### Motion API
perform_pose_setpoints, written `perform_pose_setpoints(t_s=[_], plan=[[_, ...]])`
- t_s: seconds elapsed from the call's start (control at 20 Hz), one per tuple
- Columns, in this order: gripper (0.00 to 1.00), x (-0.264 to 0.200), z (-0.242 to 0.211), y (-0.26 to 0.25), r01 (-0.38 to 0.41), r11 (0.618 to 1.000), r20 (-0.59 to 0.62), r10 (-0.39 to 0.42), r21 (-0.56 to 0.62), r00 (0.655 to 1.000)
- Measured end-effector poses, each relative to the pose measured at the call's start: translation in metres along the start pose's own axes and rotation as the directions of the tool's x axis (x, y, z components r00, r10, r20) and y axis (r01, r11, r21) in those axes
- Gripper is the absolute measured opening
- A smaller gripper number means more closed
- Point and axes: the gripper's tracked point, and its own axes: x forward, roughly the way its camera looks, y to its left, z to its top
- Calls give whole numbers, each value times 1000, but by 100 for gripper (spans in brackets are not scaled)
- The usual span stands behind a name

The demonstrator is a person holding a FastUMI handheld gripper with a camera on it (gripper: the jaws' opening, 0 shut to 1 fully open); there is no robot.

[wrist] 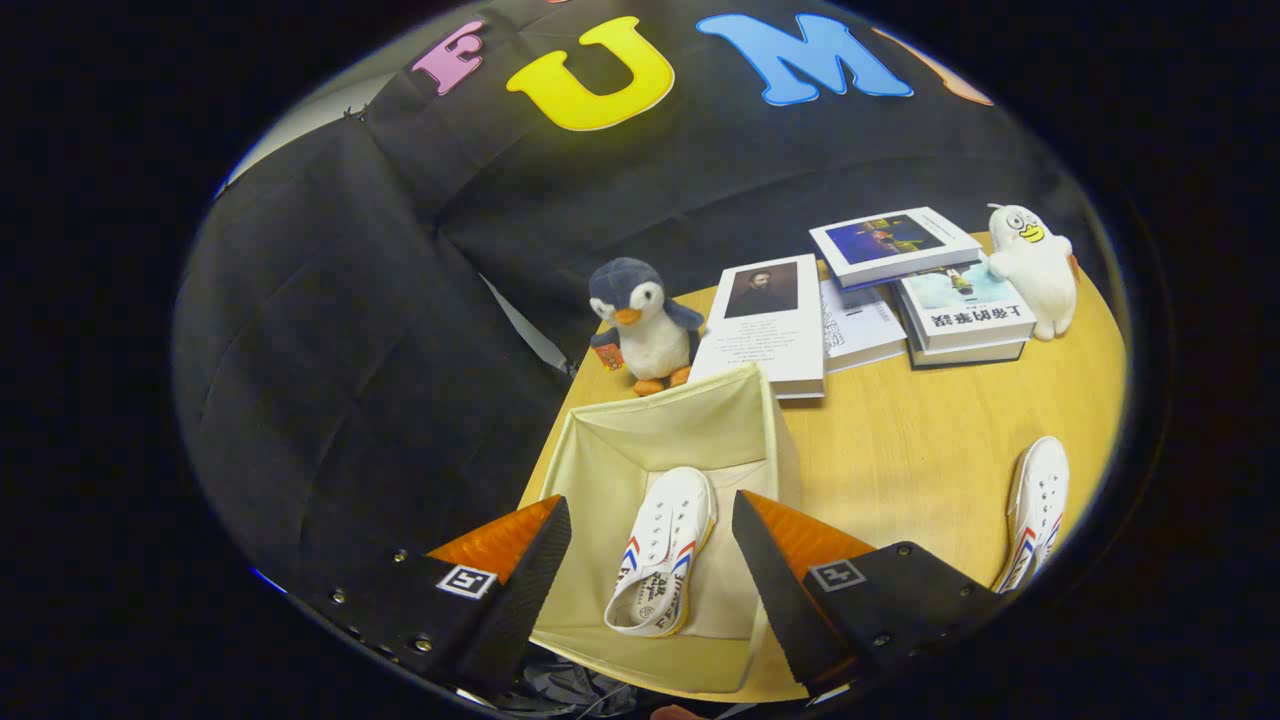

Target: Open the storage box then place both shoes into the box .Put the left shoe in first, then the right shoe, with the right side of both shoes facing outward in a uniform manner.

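Gripper (pixel 650 540) fingers are seen spread wide apart above the open storage box (pixel 600 455), with nothing grasped between them. One white shoe (pixel 662 560), trimmed with red and blue stripes, is seen lying on the floor of the box, directly between the two fingers and touched by neither. A second white shoe (pixel 1035 510) of the same pattern is seen resting on the wooden table (pixel 900 450), well apart from the box on its right side. The box is made of pale cream fabric, and it is set at the table's left edge. Just behind the box a plush penguin (pixel 645 322) is stood upright, and a white book with a portrait cover (pixel 768 320) is laid beside it, near the box's far right corner. Further beyond the box, to the right, more books (pixel 930 285) are stacked loosely, and a white plush duck (pixel 1035 268) is propped against them. The table is backed by a black cloth wall (pixel 380 300), which hangs in folds behind and left of the box.
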Motion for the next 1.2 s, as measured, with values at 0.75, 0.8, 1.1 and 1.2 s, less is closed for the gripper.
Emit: perform_pose_setpoints(t_s=[0.75, 0.8, 1.1, 1.2], plan=[[98, -79, 0, -172, 264, 965, 37, -263, -8, 964], [98, -84, -2, -186, 287, 958, 33, -287, -10, 957], [98, -102, -19, -250, 359, 932, -12, -359, 47, 933], [98, -107, -27, -269, 382, 922, -39, -381, 63, 924]])
